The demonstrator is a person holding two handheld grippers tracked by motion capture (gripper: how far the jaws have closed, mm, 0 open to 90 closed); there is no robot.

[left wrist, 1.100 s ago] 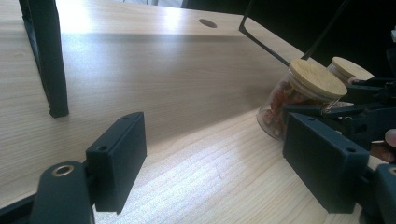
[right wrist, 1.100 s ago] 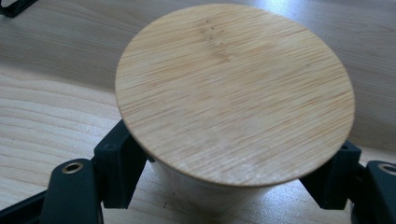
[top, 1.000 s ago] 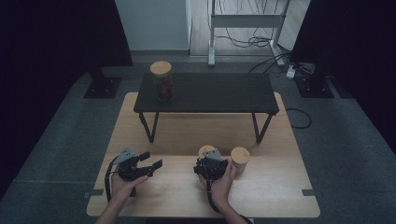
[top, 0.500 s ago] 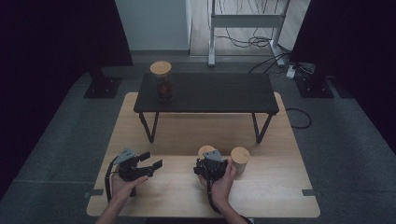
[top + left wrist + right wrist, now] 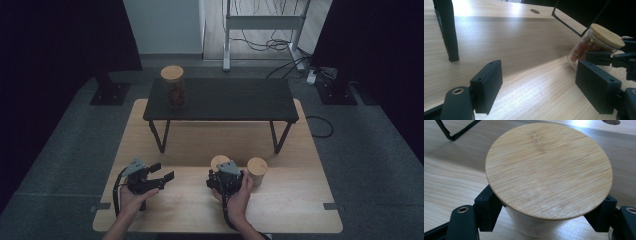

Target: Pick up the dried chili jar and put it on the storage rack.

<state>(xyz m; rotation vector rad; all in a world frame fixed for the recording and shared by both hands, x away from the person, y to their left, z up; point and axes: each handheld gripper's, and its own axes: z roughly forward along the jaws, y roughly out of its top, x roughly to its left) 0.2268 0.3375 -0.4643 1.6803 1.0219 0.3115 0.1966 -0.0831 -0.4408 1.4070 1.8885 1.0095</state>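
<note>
Bamboo-lidded jar (image 5: pixel 549 170) sits clamped between the right hand-held gripper (image 5: pixel 546 212) jaws.

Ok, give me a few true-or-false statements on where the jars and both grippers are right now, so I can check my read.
1. The right gripper has its jaws on either side of a jar with a wooden lid. True.
2. The left gripper holds a jar. False: its jaws stand wide apart over bare wooden table, with nothing between them.
3. A jar stands on the low black table, near its left end. True.
4. All three jars are on the black table. False: two stand on the wooden table, one at the right gripper and another jar just to its right.
5. The jar on the black table has no lid. False: it has a wooden lid.
</note>
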